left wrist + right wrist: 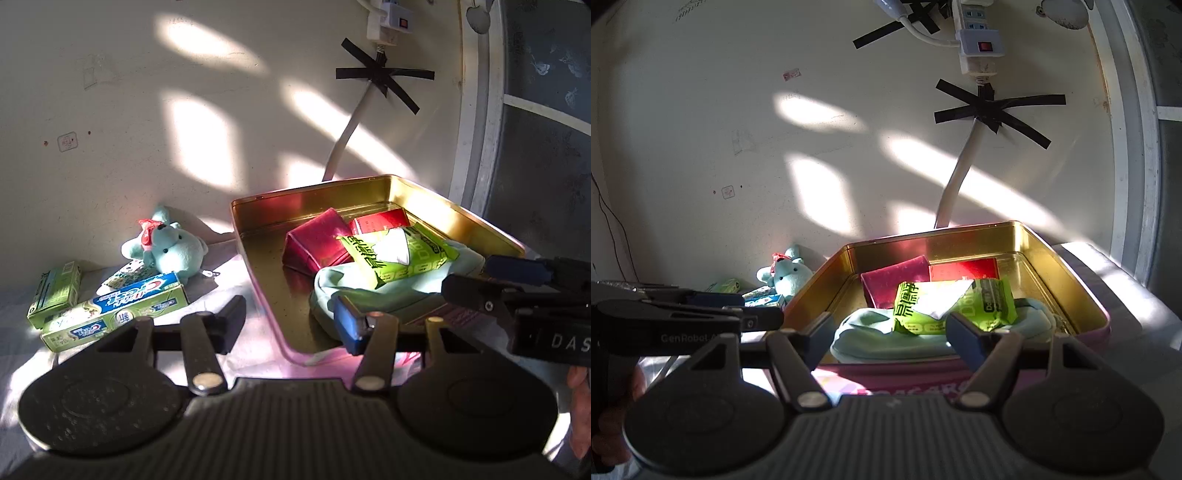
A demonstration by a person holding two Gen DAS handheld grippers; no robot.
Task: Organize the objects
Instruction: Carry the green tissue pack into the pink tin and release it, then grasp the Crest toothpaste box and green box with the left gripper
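Observation:
A gold tin (258, 258) holds a magenta pouch (317, 243), a red box (380, 221), a green wipes pack (399, 258) and a light blue cloth pouch (354, 291). My left gripper (291, 325) stands open over the tin's near left corner with nothing between its fingers. My right gripper (892, 338) is open at the tin's (1052, 258) near edge, just short of the blue pouch (886, 336) and the green pack (960, 306), and grips nothing. Left of the tin lie a teal plush (173, 251), a toothpaste box (122, 310) and a small green box (55, 291).
A wall stands right behind the tin, with a taped white cable (347, 133) and a power strip (979, 44) on it. A window frame (476, 110) rises at the right. A patterned packet (129, 275) lies under the plush. The cloth-covered surface (225, 266) shows between the tin and the boxes.

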